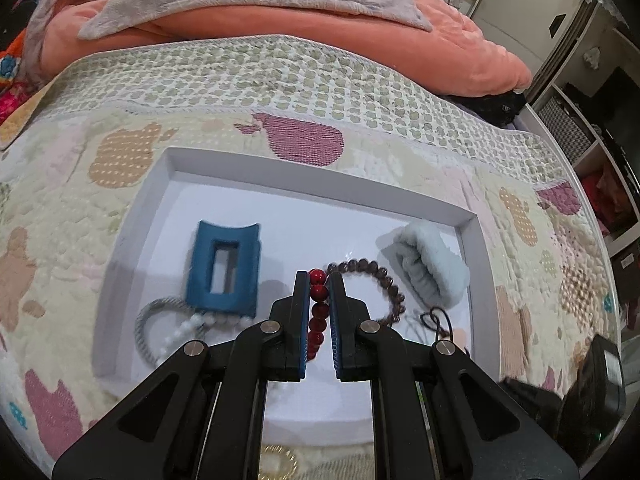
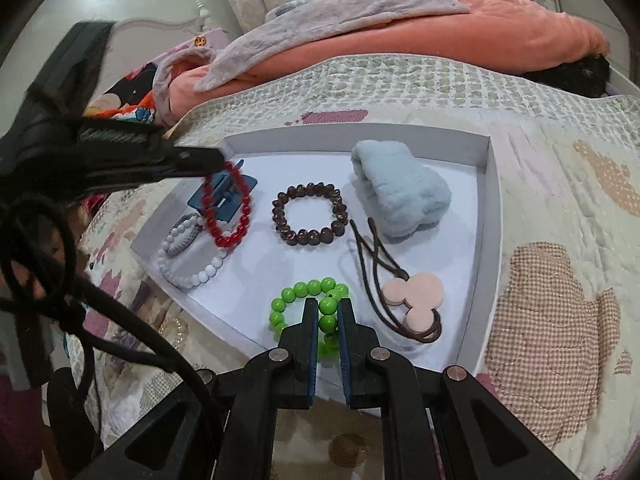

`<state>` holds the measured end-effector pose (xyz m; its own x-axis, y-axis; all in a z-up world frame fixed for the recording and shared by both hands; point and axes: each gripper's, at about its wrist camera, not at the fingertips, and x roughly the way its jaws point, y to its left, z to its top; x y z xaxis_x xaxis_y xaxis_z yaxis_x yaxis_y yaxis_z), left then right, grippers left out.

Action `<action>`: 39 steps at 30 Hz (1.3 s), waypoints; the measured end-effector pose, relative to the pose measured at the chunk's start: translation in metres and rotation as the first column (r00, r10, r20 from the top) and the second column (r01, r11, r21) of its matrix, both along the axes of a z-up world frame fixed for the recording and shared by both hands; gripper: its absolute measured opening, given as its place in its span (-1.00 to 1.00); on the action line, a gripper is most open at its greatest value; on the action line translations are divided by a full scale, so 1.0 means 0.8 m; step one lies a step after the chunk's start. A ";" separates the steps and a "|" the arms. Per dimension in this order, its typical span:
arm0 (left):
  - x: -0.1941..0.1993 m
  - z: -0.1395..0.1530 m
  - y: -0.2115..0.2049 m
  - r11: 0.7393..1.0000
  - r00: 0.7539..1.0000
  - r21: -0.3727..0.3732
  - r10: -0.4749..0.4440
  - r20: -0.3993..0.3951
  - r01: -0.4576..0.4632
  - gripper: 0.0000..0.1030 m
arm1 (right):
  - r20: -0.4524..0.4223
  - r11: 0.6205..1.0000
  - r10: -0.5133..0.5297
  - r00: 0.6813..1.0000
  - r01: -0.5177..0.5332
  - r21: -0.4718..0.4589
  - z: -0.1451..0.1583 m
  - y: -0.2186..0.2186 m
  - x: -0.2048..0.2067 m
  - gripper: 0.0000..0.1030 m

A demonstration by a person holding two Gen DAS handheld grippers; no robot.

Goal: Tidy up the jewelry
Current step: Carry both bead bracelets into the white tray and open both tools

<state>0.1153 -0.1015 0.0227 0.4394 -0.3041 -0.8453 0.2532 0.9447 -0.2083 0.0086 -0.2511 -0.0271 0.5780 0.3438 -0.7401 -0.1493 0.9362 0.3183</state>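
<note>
A white shallow tray (image 1: 320,184) (image 2: 490,216) lies on the quilted bed. My left gripper (image 1: 319,280) is shut on a red bead bracelet (image 1: 318,312) (image 2: 228,208), which hangs above the tray's left side. My right gripper (image 2: 328,308) is shut on a green bead bracelet (image 2: 308,304) at the tray's near edge. In the tray lie a brown bead bracelet (image 2: 308,214) (image 1: 384,284), a white bead bracelet (image 2: 192,264), a blue hair claw (image 1: 224,268), a pale blue fluffy scrunchie (image 2: 400,188) (image 1: 434,264) and a hair tie with pink discs (image 2: 412,296).
A grey braided band (image 1: 148,324) lies by the white beads. An orange blanket (image 2: 440,40) with a grey cloth sits at the bed's far side. Shelves (image 1: 592,168) stand to the right. A gold bracelet (image 1: 276,460) lies on the quilt outside the tray.
</note>
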 end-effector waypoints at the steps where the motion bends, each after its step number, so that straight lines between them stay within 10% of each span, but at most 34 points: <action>1: 0.005 -0.002 -0.005 1.000 1.000 0.005 -0.002 0.001 0.002 -0.85 | -0.005 1.000 0.005 1.000 -0.005 0.012 -0.001 0.001 0.001 -0.83; 31: 0.074 -0.054 -0.011 0.994 0.999 0.096 0.044 -0.017 -0.042 -0.82 | -0.006 0.995 0.013 1.000 -0.013 0.095 -0.001 0.006 -0.009 -0.52; 39: 0.063 -0.046 -0.006 1.000 0.998 0.001 0.024 -0.051 -0.024 -0.02 | 0.006 0.996 -0.007 1.000 0.006 0.091 0.006 -0.001 -0.018 -0.41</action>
<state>0.1659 -0.1066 -0.0141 0.4034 -0.2938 -0.8666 0.2192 0.9505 -0.2202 -0.0055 -0.2518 -0.0226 0.5845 0.4060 -0.7025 -0.1456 0.9043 0.4014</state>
